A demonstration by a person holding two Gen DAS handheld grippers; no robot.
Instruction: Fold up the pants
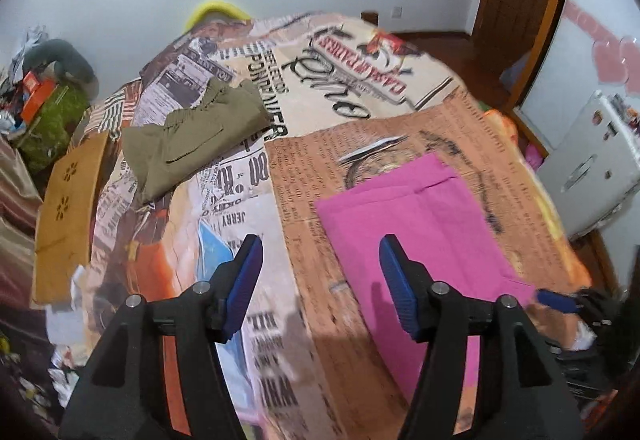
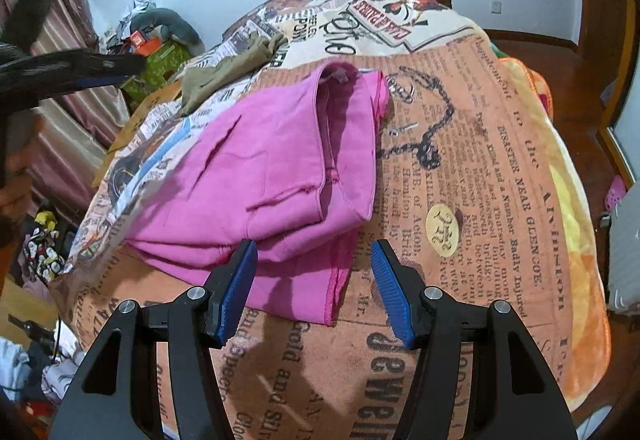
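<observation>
Both claws hang spread and empty — the left gripper (image 1: 320, 280) and right gripper (image 2: 314, 276) above the folded pink pants (image 2: 280, 167) on the newspaper-print blanket (image 2: 480, 179), olive pants (image 1: 196, 135) lying well apart.

The left wrist view looks forward over its open jaws, high above the bed (image 1: 360, 87), facing the far wall. The right wrist view sits lower and nearer, its jaws just short of the pink pants (image 2: 280, 167). Both share the pink pants (image 1: 416, 215), the olive garment (image 1: 192, 135) beyond, and the newspaper-print blanket (image 2: 480, 159).
</observation>
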